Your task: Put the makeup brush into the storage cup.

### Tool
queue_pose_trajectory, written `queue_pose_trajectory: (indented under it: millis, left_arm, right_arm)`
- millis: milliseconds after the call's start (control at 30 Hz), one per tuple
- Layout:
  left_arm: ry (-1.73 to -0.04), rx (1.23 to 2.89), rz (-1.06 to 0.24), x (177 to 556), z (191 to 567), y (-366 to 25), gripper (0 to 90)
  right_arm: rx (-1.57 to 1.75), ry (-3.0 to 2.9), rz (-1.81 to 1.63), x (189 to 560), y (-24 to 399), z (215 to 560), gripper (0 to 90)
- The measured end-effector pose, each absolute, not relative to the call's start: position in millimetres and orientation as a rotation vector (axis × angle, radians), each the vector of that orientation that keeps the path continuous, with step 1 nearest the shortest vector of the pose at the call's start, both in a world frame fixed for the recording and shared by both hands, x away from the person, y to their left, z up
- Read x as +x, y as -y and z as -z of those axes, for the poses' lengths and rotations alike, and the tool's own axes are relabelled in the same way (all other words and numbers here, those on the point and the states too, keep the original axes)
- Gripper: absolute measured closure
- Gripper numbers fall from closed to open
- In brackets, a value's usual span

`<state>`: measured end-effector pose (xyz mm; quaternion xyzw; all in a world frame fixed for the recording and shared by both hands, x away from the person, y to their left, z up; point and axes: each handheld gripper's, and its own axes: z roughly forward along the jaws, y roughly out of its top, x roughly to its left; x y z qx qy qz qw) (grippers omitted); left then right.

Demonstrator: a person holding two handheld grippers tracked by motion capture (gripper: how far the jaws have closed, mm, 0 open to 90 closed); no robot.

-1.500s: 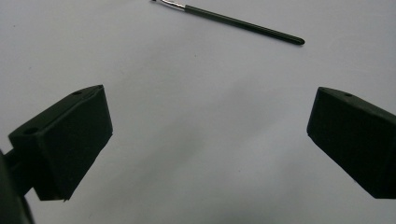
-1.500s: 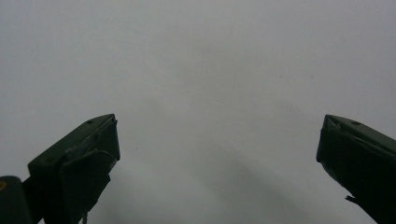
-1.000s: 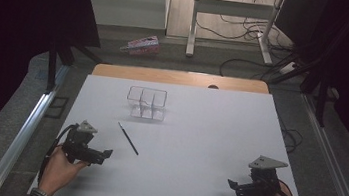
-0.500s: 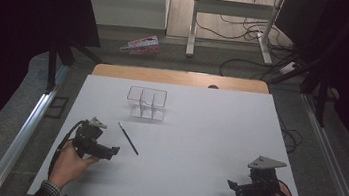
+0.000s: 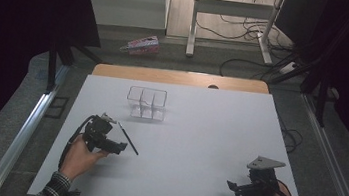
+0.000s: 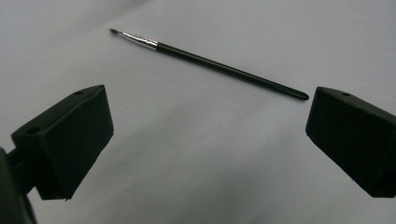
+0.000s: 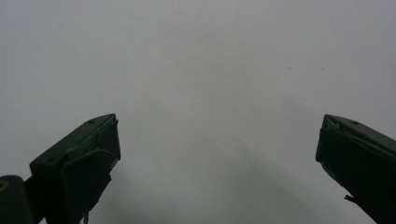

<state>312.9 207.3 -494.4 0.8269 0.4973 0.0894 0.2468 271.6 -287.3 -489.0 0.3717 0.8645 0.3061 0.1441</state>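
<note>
A thin black paintbrush (image 5: 127,138) with a silver ferrule lies flat on the white table (image 5: 208,132), left of centre. In the left gripper view the paintbrush (image 6: 210,63) lies just beyond the jaws, which stand wide apart with nothing between them. My left gripper (image 5: 118,146) sits right beside the brush, open, its tips close to the handle's near end. My right gripper (image 5: 232,187) rests near the front right of the table, open and empty, facing bare tabletop (image 7: 210,70).
A clear plastic organiser (image 5: 146,103) with compartments stands behind the brush, toward the table's far side. A wooden strip (image 5: 180,77) runs along the far edge. Beyond it, on the floor, are a pink packet (image 5: 141,44), a desk frame and cables.
My left gripper has moved right and slightly forward, closing in on the paintbrush. The right gripper has stayed put.
</note>
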Motion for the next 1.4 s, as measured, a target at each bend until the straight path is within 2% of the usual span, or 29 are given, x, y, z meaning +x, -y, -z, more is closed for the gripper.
queue_pose_trajectory:
  millis: [867,1400]
  left_arm:
    - [-1.384,2.338,-0.228,353,486,-175,1.4]
    - [-1.438,2.360,-0.208,360,496,-166,1.6]
  right_arm:
    - [1.066,-2.527,-0.857,272,286,492,0.2]
    - [1.051,-2.540,-0.846,272,285,493,0.5]
